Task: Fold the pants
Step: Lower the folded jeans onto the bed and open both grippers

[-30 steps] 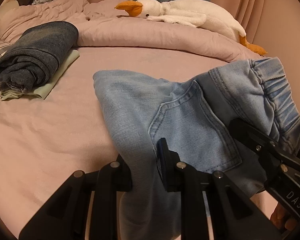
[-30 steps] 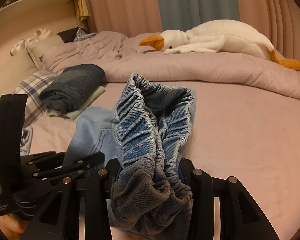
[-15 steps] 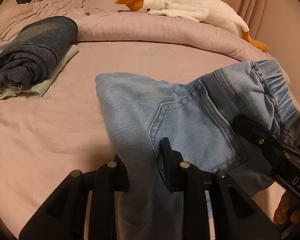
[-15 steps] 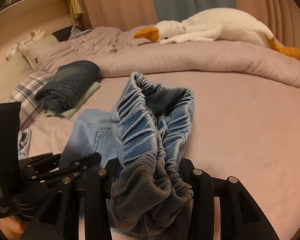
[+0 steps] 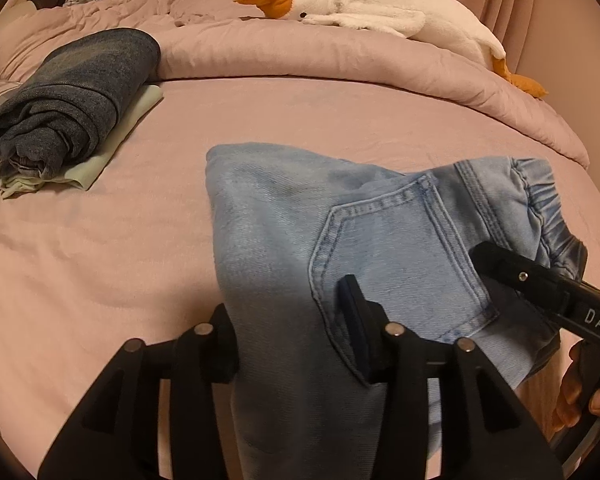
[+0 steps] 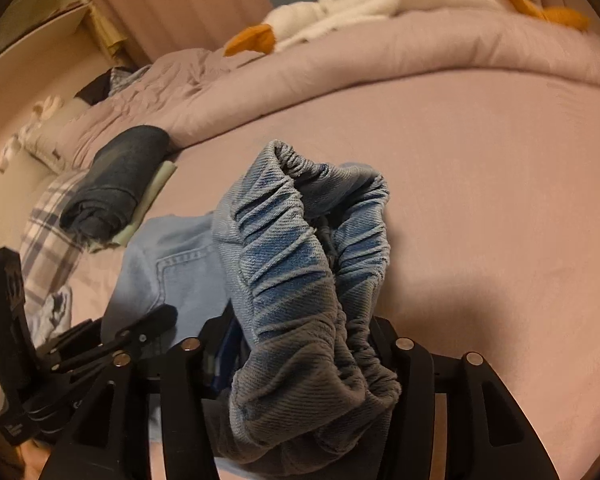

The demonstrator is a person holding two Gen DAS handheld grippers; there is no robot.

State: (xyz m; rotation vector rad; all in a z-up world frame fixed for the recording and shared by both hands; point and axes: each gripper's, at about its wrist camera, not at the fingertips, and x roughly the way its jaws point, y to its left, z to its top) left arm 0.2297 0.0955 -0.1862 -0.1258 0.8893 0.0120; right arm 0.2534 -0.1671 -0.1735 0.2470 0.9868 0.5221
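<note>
On a pink-sheeted bed [image 5: 100, 264], a pair of light blue denim pants [image 5: 300, 232] hangs held up between two handheld grippers, its far fold resting on the sheet. At the bottom of the left wrist view, the left gripper [image 5: 288, 332] has its two black fingers pinched on a doubled thickness of the denim, just beside the stitched back pocket [image 5: 392, 264]. To the right, the right gripper [image 5: 540, 284] reaches in from the edge of the frame and clamps the gathered elastic waistband [image 6: 312, 264]; the right wrist view shows that waistband bunched and squeezed between its fingers, rising in ruffled folds above them. Bare fingertips [image 5: 576, 392] of the person's right hand curl around that tool's handle. Well apart from the pants, at the left of the bed, a folded dark denim garment [image 5: 72, 92] sits on a pale green folded cloth [image 5: 112, 140]. Behind, a white plush goose [image 5: 364, 12] with an orange bill lies along the rolled pink duvet [image 5: 300, 56].
</note>
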